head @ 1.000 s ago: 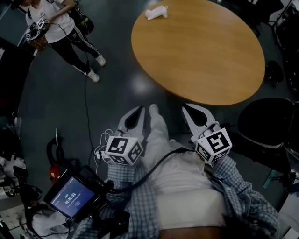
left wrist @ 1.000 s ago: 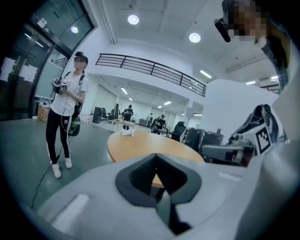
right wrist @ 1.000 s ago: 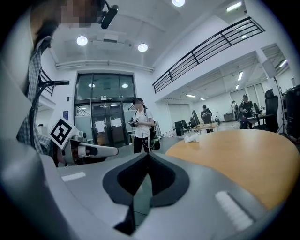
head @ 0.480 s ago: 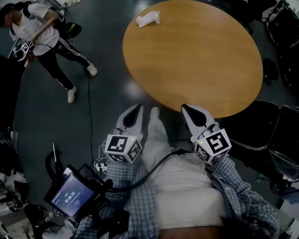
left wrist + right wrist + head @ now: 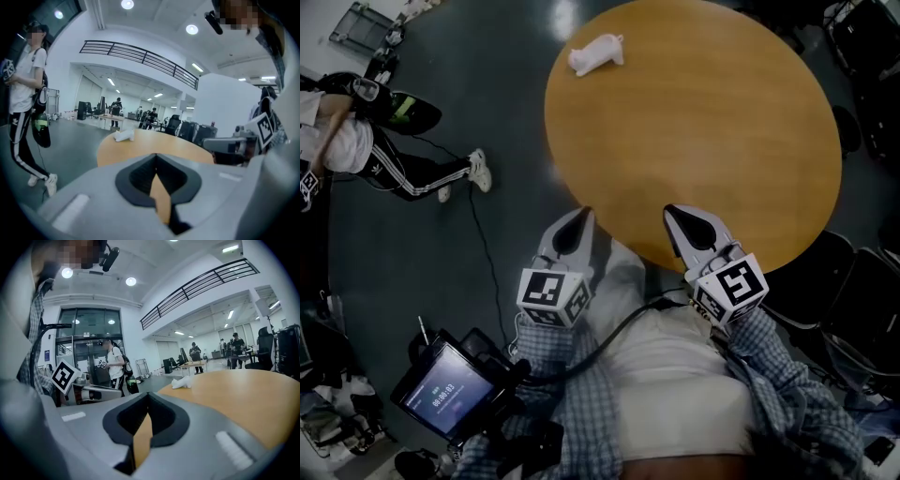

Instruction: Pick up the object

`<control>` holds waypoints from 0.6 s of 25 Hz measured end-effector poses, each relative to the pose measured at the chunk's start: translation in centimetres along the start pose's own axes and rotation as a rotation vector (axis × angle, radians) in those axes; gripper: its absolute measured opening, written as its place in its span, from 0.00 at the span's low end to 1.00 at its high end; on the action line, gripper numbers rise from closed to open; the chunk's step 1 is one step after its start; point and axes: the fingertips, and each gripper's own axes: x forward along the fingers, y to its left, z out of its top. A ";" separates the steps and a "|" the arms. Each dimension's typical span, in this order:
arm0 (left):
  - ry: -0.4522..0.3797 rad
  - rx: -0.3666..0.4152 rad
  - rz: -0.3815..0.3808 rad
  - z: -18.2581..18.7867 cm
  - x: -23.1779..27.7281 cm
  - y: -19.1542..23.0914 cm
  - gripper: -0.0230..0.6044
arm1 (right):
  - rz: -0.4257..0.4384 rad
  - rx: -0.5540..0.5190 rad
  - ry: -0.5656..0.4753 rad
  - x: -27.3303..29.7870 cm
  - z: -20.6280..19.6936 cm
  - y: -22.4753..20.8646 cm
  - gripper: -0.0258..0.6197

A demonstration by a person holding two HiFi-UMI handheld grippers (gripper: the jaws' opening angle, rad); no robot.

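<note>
A small white animal-shaped toy (image 5: 595, 53) lies on its side at the far left of the round wooden table (image 5: 712, 122). It also shows in the left gripper view as the toy (image 5: 124, 136) and in the right gripper view as the toy (image 5: 182, 383), far ahead of both jaws. My left gripper (image 5: 580, 217) is held over the floor just short of the table's near edge, jaws shut and empty. My right gripper (image 5: 675, 216) reaches just over that near edge, also shut with nothing in it. Both point toward the table.
A person (image 5: 356, 155) stands on the dark floor at the far left, with a thin cable (image 5: 478, 234) running across the floor. A screen device (image 5: 450, 394) hangs at my lower left. Black chairs (image 5: 853, 300) stand to the right of the table.
The table has come closer, so both grippers now sit at its near edge. The person on the left has moved farther left. Both jaws stay shut.
</note>
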 end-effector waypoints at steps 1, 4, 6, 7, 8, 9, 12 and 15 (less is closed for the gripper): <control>0.008 0.003 -0.008 0.4 0.7 0.7 0.04 | -0.011 0.004 0.008 0.9 0.3 -0.4 0.05; 0.029 0.024 -0.027 2.0 2.6 2.1 0.04 | -0.034 0.003 0.019 2.5 1.9 -1.4 0.05; 0.042 0.042 -0.040 3.0 4.4 3.6 0.04 | -0.044 -0.001 0.022 4.1 2.9 -2.2 0.05; 0.047 0.055 -0.044 3.6 5.6 4.7 0.04 | -0.053 0.002 0.028 5.1 3.3 -2.7 0.05; 0.050 0.070 -0.046 4.2 6.9 5.8 0.04 | -0.062 0.006 0.036 6.3 3.7 -3.4 0.05; 0.052 0.084 -0.052 4.8 8.3 6.9 0.04 | -0.071 0.008 0.045 7.4 3.9 -4.0 0.05; 0.074 0.116 -0.098 6.5 11.7 8.8 0.04 | -0.106 0.018 0.059 9.7 4.6 -5.8 0.05; 0.104 0.145 -0.139 7.7 13.2 8.3 0.04 | -0.147 0.030 0.060 8.8 5.7 -6.6 0.05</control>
